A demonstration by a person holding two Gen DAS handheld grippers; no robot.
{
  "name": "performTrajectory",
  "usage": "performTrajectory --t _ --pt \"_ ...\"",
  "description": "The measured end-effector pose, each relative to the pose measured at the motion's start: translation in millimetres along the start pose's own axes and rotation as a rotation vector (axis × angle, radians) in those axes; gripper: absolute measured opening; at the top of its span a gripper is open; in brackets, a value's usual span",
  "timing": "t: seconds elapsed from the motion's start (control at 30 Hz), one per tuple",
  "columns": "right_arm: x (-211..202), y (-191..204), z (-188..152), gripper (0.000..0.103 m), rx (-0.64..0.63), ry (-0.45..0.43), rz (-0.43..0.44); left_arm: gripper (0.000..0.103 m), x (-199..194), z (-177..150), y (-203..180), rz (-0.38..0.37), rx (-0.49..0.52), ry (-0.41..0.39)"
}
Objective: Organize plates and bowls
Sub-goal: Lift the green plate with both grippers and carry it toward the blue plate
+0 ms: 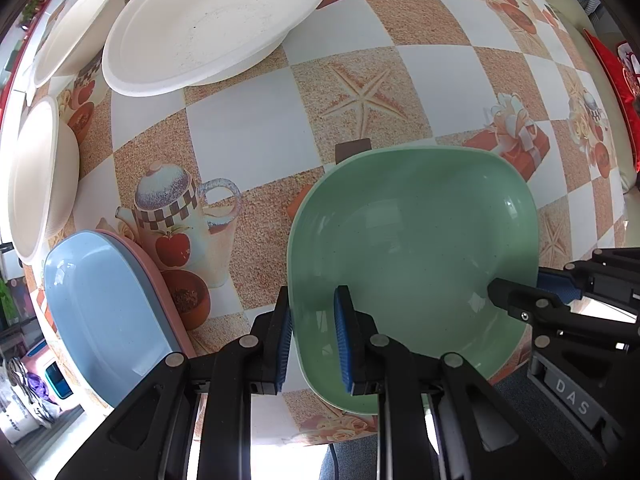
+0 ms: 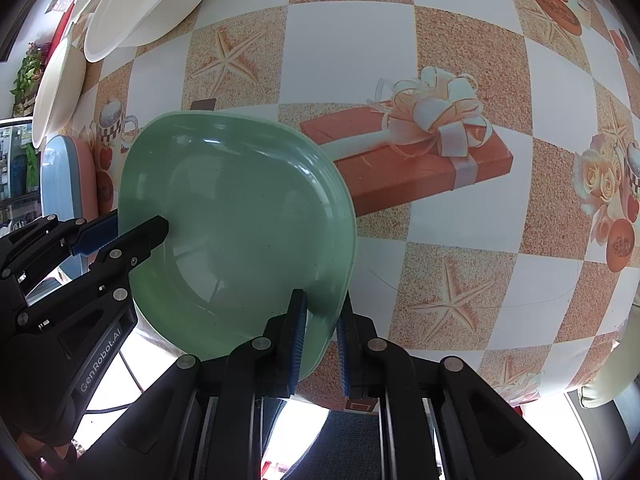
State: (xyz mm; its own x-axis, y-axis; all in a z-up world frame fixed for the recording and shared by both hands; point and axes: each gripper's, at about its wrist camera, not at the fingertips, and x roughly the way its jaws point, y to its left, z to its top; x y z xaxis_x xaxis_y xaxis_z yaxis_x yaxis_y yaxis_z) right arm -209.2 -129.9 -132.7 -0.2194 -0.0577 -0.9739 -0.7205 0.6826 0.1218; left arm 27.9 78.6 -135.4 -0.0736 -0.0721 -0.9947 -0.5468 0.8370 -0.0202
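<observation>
- The left gripper (image 1: 314, 332) straddles the near-left rim of the green plate (image 1: 412, 248), one blue pad outside the edge and one inside the well; whether the pads actually pinch the rim is not clear.
- The right gripper (image 2: 322, 336) straddles the plate's near-right rim the same way — again I cannot tell if it is clamped or just close around it.
- The green plate is a rounded square, hollow side up, with no clear long axis; in the left wrist view one corner points away toward the starfish print on the tablecloth (image 1: 248, 136).
- It sits at the near edge of the table, between the two tools.
- To its left lies a blue plate (image 1: 100, 304) stacked on a pink plate (image 1: 160, 280).
- Farther off — a large white plate (image 1: 212, 20) and white bowls (image 1: 40, 176).
</observation>
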Motion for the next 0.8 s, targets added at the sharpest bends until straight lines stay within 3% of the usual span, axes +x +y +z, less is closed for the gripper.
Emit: performTrajectory --t 0.8 --pt "1.4 -2.2 -1.4 0.014 0.007 0.011 0.006 0.021 -0.5 2.4 -1.9 -0.011 -0.009 -0.004"
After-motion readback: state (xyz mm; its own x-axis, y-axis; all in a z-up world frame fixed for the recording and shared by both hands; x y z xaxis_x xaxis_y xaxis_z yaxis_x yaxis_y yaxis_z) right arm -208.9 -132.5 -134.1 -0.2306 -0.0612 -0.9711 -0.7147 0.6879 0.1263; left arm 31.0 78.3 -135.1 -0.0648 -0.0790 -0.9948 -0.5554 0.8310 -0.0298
